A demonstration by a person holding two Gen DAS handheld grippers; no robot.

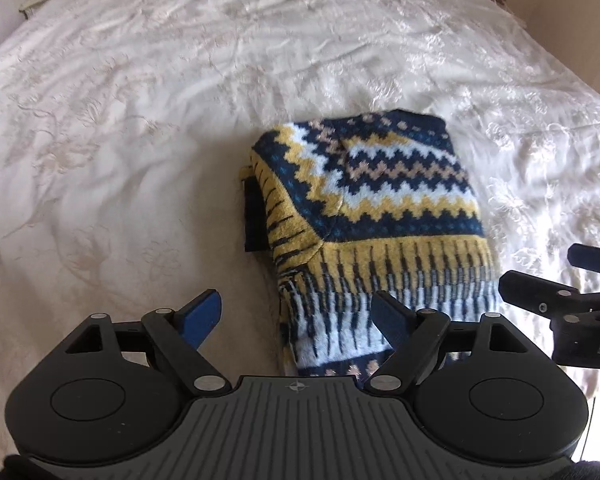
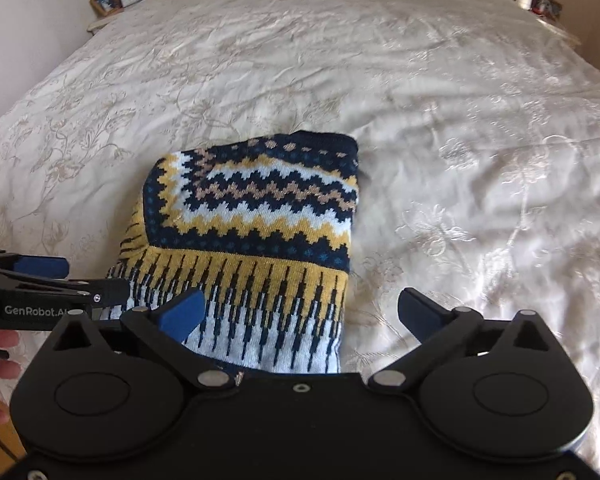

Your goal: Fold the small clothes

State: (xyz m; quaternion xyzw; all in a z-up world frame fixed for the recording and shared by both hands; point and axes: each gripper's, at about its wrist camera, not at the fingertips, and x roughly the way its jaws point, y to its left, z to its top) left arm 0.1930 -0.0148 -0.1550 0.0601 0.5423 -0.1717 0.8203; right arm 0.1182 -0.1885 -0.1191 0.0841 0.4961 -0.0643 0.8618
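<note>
Both tools hang tilted down over the near end of a folded knit sweater (image 1: 364,216) that lies on the pale embroidered bedspread (image 1: 120,128) of the bed, a navy, mustard and white zigzag bundle a little toward 3 o'clock of centre in the left wrist view and toward 9 o'clock of centre in the right wrist view. The left hand-held gripper (image 1: 296,316) has its jaws spread wide with nothing pinched; its 9 o'clock pad is over bare bedspread and its 3 o'clock pad over the white fringe-patterned end, though whether that pad touches the knit I cannot tell. At the bundle's 9 o'clock side a dark navy flap (image 1: 256,216) pokes out past the folded edge. The right hand-held gripper (image 2: 300,312) is likewise wide open and empty, one pad over the white end and the other over the bedspread at 3 o'clock. The step in hand looks like letting go after a fold, and the fold seems nearly complete. To finish it well, draw both tools away toward 6 o'clock without snagging the loose weave, then tuck the navy flap in from 9 o'clock and press the top flat, since a thick knit tends to spring open. Keep the two tools apart; they sit close side by side.
</note>
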